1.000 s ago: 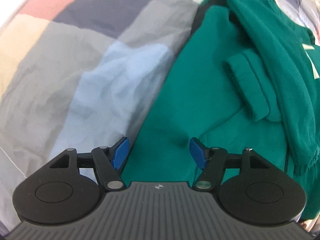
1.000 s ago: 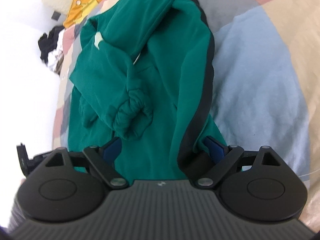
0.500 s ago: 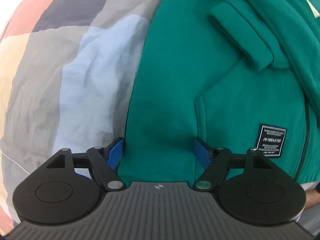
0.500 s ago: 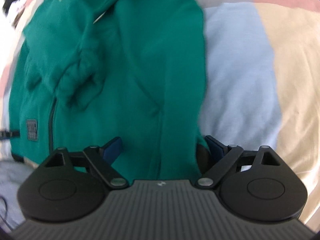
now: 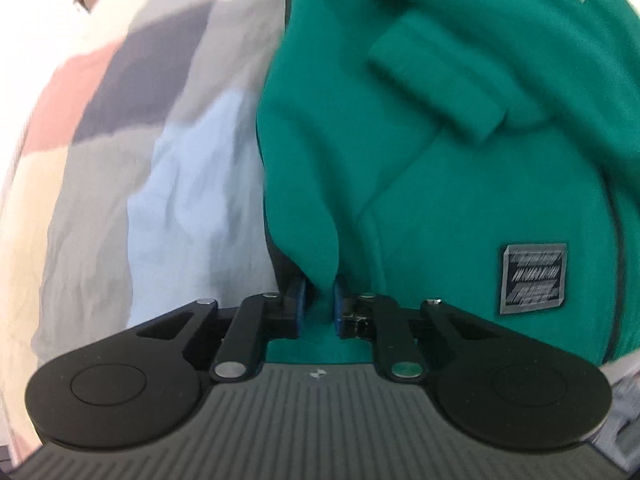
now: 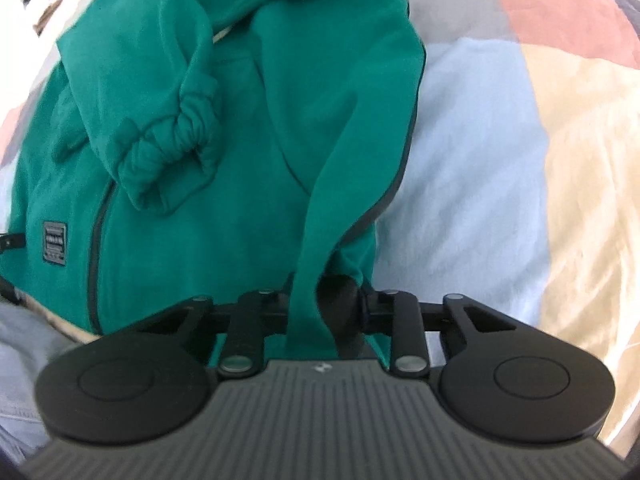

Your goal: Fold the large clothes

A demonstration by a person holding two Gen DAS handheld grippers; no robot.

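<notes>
Green jacket [image 5: 440, 184] hem | pinched in left hand-held gripper [image 5: 319, 304] | right hand-held gripper [image 6: 324, 304] likewise

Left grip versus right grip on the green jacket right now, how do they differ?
The left gripper pinches a thin green ridge of the green jacket, blue pads showing; the right gripper clamps a thicker bunch with black lining, pads hidden. The left grip is at the jacket's left edge, the right at its right edge. Both have just closed on its hem.

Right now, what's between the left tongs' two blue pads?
A pinched fold of the green jacket, at its hem beside the bedspread; the left wrist view shows the left tongs shut on it.
</notes>
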